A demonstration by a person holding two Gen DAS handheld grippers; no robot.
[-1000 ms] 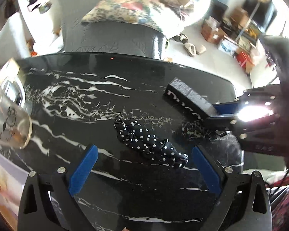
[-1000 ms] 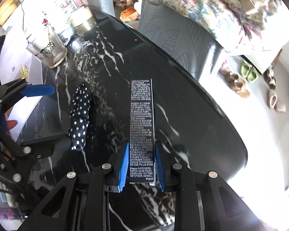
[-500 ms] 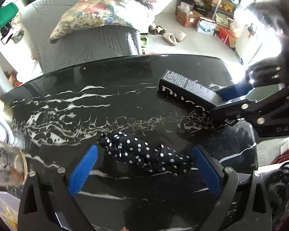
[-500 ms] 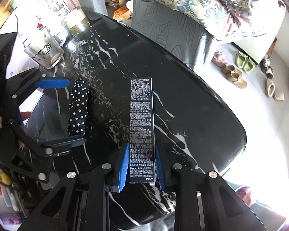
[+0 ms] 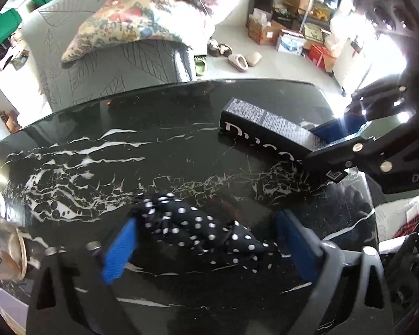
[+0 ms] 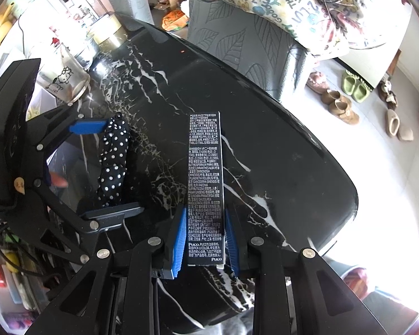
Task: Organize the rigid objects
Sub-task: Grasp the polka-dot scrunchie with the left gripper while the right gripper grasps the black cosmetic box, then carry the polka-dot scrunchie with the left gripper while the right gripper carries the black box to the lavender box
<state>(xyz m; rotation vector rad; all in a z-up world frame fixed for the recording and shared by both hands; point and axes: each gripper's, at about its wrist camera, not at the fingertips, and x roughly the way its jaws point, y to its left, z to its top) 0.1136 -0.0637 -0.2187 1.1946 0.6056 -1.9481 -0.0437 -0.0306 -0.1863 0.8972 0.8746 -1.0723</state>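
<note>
A long black printed box [image 6: 205,167] lies on the black marble table [image 6: 279,150], and my right gripper [image 6: 205,223] is shut on its near end. In the left wrist view that box [image 5: 265,131] sits at the right, with the right gripper [image 5: 335,139] on it. A black fabric piece with white dots [image 5: 198,229] lies lengthwise between the blue pads of my left gripper [image 5: 206,237]. Those jaws are closing, with their pads at the fabric's two ends. The right wrist view shows the left gripper [image 6: 120,167] straddling the dotted piece [image 6: 113,162].
A glass mug with a cartoon print [image 6: 61,81] and a gold-lidded jar [image 6: 111,33] stand at the table's left end. A grey chair with a floral cushion [image 5: 120,64] stands past the far edge. Slippers [image 6: 340,106] and boxes lie on the floor.
My left gripper has sunk and rolled, bringing the dotted fabric between its fingers, and its jaws have narrowed. The right gripper and the box have kept still.
</note>
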